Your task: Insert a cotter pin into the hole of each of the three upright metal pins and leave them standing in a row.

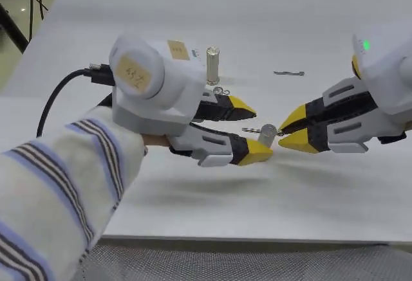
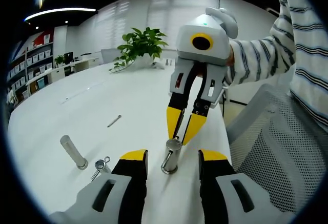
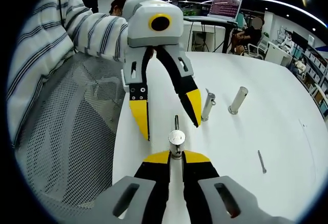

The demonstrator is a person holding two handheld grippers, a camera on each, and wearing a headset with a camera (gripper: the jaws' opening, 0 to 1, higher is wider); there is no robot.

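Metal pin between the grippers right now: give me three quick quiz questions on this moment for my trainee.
1. True or false: the left gripper is clamped shut on the metal pin.
2. What does the right gripper hold? A) a cotter pin B) a screwdriver C) nothing
3. Count: how many other metal pins stand on the table?
Key: 1 false, its jaws are apart on either side of the pin. 2 A. 3 two: a bare pin and a fitted pin.
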